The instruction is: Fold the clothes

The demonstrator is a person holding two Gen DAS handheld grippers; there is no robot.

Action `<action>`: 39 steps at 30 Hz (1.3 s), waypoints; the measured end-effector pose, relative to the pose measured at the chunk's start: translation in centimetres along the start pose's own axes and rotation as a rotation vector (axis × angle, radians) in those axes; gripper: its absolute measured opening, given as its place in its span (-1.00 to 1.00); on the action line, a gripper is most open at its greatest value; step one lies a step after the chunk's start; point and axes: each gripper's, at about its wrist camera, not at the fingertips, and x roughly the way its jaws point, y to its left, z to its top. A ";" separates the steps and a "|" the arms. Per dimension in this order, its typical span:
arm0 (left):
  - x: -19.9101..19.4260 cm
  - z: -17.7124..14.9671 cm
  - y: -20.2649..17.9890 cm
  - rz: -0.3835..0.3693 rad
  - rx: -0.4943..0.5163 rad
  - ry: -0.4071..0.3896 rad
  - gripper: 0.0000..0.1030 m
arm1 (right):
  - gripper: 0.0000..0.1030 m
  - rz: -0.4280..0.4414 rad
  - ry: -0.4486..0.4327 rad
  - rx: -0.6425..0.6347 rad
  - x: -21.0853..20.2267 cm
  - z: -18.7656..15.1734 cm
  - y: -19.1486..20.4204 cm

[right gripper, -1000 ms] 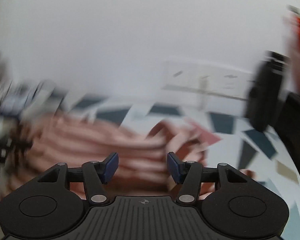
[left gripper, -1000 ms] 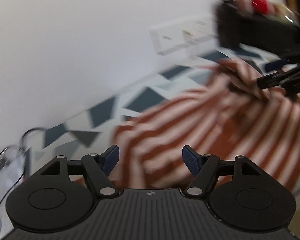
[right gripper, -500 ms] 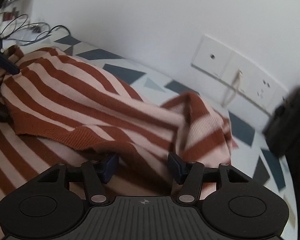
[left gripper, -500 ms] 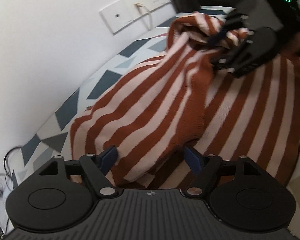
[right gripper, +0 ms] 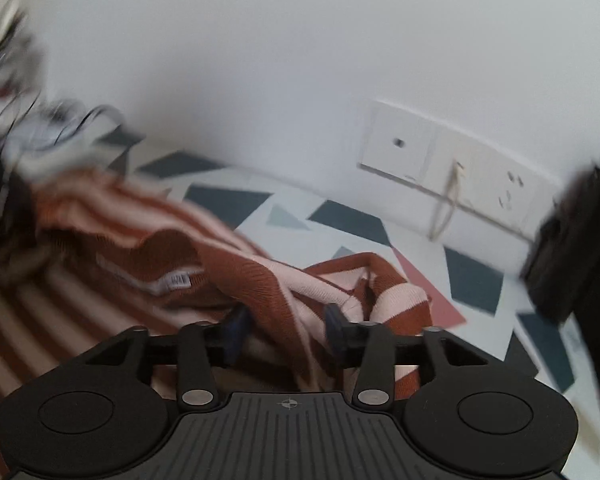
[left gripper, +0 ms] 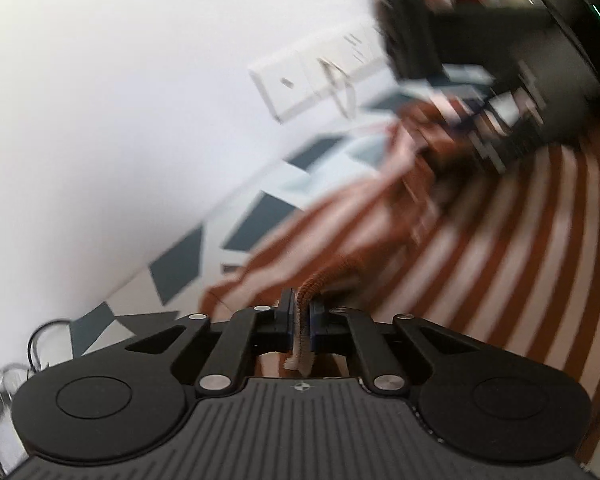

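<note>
A rust-and-pink striped knit sweater (left gripper: 500,248) lies spread on a table covered with a white cloth printed with dark triangles (left gripper: 180,264). My left gripper (left gripper: 300,316) is shut on the sweater's ribbed hem, which sticks up between the blue pads. In the right wrist view the sweater (right gripper: 240,272) is bunched, its inside label (right gripper: 176,282) showing. My right gripper (right gripper: 286,326) stands open with a fold of the sweater between its fingers. The right gripper (left gripper: 496,128) shows blurred at the top right of the left wrist view, over the sweater's far end.
A white wall runs close behind the table, with a socket panel (right gripper: 448,164) and a cord (right gripper: 446,204) hanging from it. A black object (right gripper: 568,248) stands at the right. Cables (left gripper: 44,340) lie at the table's left end.
My left gripper has shut on the sweater's hem and lifted it. The right gripper stays open and has pushed further into the bunched fabric. Both views have swung.
</note>
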 end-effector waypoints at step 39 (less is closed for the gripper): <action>4.7 -0.2 -1.1 -0.073 0.028 0.092 0.37 | -0.91 -0.130 -0.223 0.286 -6.9 2.2 -4.4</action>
